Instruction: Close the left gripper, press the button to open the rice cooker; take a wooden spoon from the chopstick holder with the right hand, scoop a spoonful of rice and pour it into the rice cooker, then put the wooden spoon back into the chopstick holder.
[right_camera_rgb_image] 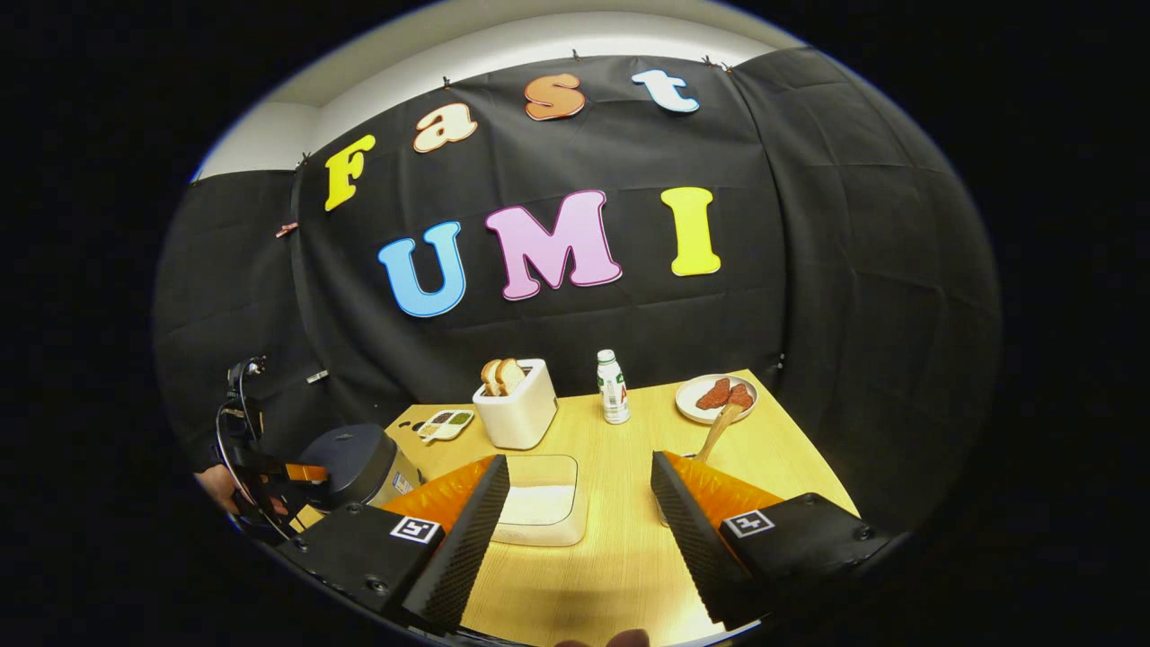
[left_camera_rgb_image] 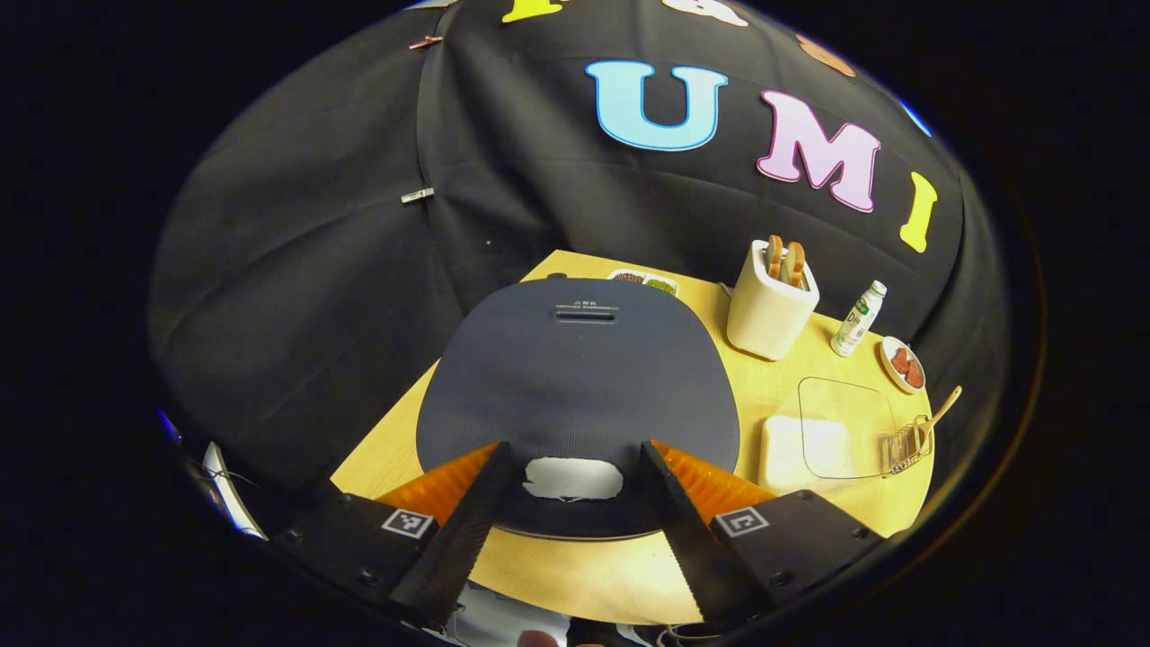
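Both grippers spread wide: left gripper [left_camera_rgb_image: 575, 485] low in the frame, right gripper [right_camera_rgb_image: 579, 503] too. Rice cooker [left_camera_rgb_image: 575, 377] mid-frame, lid down, silver button [left_camera_rgb_image: 572, 478] between the fingers. Best to squeeze shut first, then push straight down.

1. Both views are pretty dim overall; the black cloth soaks up most of the light.
2. The wooden table [right_camera_rgb_image: 620, 539] is the brightest part, warm yellow, with a glare patch at its near edge.
3. Heavy fisheye bending towards the edges.
4. Focus is sharp mid-frame and soft at the rim.
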A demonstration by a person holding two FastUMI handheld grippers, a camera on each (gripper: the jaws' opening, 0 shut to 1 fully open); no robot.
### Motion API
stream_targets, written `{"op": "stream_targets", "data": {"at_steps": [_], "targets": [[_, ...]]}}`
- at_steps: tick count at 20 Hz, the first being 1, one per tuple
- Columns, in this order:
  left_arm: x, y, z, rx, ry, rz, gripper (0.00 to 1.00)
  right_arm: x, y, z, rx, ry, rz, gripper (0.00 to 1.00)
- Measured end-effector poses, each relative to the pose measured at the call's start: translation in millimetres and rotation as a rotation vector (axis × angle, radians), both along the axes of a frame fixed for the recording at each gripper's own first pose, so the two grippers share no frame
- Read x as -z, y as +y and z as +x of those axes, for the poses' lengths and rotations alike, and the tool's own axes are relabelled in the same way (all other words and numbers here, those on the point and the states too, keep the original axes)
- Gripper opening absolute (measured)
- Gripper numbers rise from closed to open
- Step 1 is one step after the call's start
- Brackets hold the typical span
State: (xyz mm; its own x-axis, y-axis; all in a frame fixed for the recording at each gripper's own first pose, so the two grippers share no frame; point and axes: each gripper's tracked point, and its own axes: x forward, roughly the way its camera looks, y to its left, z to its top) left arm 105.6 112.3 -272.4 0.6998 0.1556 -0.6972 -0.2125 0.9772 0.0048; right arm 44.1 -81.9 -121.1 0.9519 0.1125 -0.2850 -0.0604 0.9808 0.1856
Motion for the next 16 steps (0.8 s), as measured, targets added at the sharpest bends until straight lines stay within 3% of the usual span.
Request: {"op": "stream_targets", "data": {"at_steps": [5, 13, 16], "targets": [[-34.7, -4.4, 5.6, -0.068, -0.140, -0.060, 0.95, -9.7, -7.4, 0.0, 0.025, -0.022, -0.017, 0.98], [-166.1, -72.2, -19.6, 0.082, -0.470, 0.041, 0.95, -53.3, -23.3, 4.4, 0.056, -0.118, -0.070, 0.98], [-195.8, -98.4, -42.5, 0.113, -0.541, 0.071, 0.95, -70.6, -28.2, -1.1, 0.064, -0.151, -0.079, 0.98]]}}
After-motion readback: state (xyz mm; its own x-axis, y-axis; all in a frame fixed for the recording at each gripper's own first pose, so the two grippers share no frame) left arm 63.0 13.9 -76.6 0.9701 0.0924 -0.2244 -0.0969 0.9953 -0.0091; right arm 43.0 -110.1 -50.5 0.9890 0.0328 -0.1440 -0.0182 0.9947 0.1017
